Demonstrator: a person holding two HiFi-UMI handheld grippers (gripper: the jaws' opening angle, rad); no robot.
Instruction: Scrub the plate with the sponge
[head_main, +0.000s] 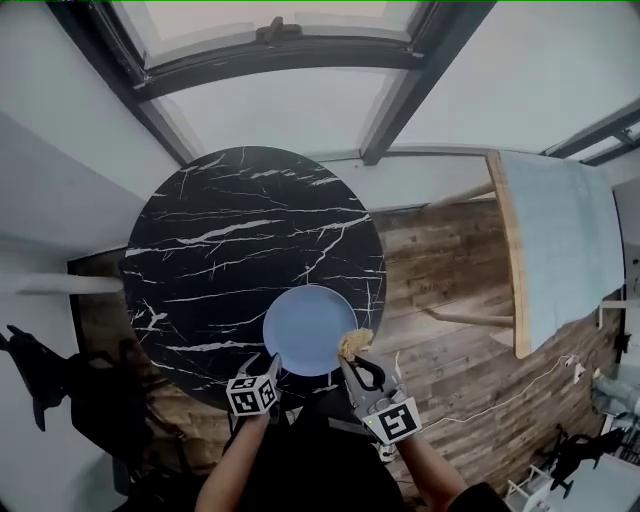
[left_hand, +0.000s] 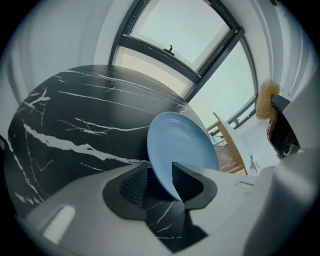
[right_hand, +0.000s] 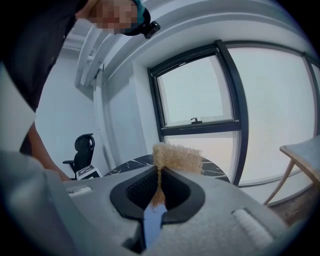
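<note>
**Head view, looking steeply down.** A round black marble counter (head_main: 220, 250) stands on a wooden floor (head_main: 450, 300) below a window (head_main: 280, 60). The blue plate (head_main: 310, 330) lies on the counter at about 5 o'clock of its top, close to the edge.

The left hand-held gripper (head_main: 266, 362) comes in at the plate's 7 o'clock. The left gripper view shows this hand-held gripper (left_hand: 159, 171) with its jaws spread wide. The near rim of the plate (left_hand: 182, 145) passes between them, close against the right-hand pad with a clear gap to the other, so nothing is clamped.

The right hand-held gripper (head_main: 354, 356) sits at the plate's 4 o'clock, pinching the tan sponge (head_main: 354, 343) over the plate's rim. Whether the sponge touches the plate cannot be told. The right gripper view shows that hand-held gripper (right_hand: 160, 176) pressed together on the sponge (right_hand: 176, 157) — a thin fold squeezed between the pads, the bulk standing out beyond the tips.

A side table (head_main: 560, 250) with a pale top stands at 3 o'clock of the counter, well apart. An office chair (right_hand: 82, 150) appears in the background of the right gripper view
</note>
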